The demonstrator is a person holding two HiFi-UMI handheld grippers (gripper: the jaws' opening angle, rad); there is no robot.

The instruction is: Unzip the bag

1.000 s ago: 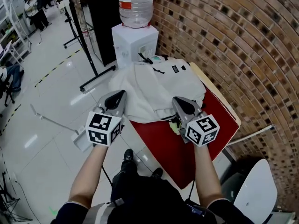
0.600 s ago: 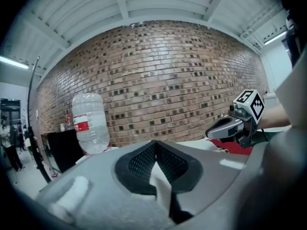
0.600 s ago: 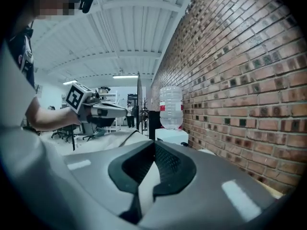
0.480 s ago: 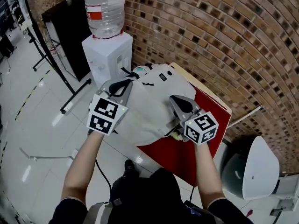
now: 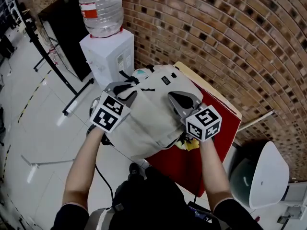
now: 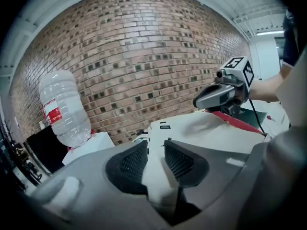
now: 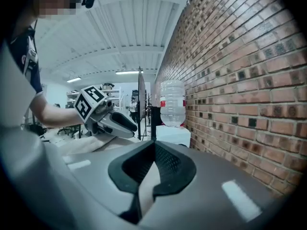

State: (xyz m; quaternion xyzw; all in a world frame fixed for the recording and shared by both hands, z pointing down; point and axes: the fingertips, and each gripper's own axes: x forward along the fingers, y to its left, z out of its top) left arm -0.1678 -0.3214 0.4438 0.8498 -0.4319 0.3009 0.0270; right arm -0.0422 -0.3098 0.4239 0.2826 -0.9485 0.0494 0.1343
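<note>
A cream backpack (image 5: 153, 109) lies on the red table (image 5: 216, 143), its black handle toward the water dispenser. My left gripper (image 5: 128, 87) sits at the bag's far left corner by the handle. Its jaws have just been opening and now stand apart in the left gripper view (image 6: 154, 150); the bag (image 6: 211, 133) shows through the gap and nothing is pinched. My right gripper (image 5: 171, 96) rests on top of the bag. In the right gripper view (image 7: 154, 145) its tips meet, with a strip of cream cloth caught between the pads.
A white water dispenser (image 5: 108, 51) with a big bottle (image 5: 98, 8) stands just beyond the bag. The brick wall (image 5: 216, 32) runs along the table's far side. A yellow object (image 5: 191, 144) lies by my right gripper. A white chair (image 5: 264, 176) stands at the right, a black stand (image 5: 48, 56) at the left.
Both grippers moved forward over the bag. The left one went from beside the bag's near left edge to its far corner by the handle, rolled, and its jaws opened.
</note>
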